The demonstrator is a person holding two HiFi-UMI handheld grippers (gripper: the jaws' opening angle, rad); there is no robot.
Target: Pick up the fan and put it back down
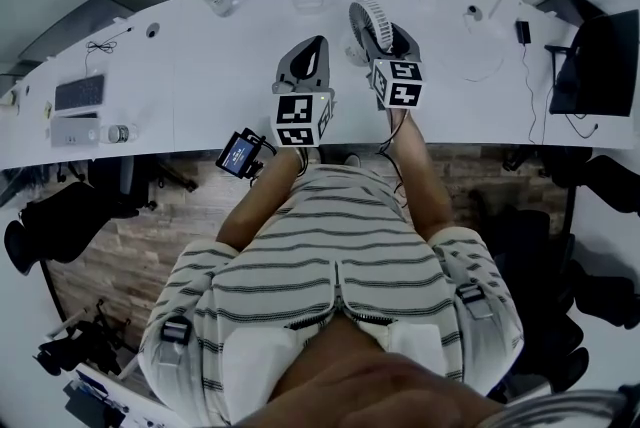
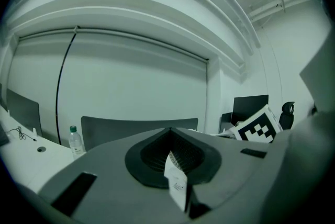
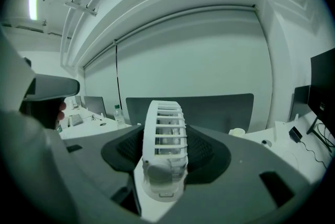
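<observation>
White desk fan [image 3: 164, 136] is clamped edge-on between the jaws of my right gripper [image 1: 388, 36], grille upright, over the far part of the curved white desk [image 1: 200, 66]; I cannot tell whether its base touches the top. My left gripper [image 2: 170, 136] is just beside the right one with its jaws closed together on nothing, a small white label [image 2: 177, 183] standing at the seam. Water bottle [image 2: 76, 140] stands on the desk off to its left
</observation>
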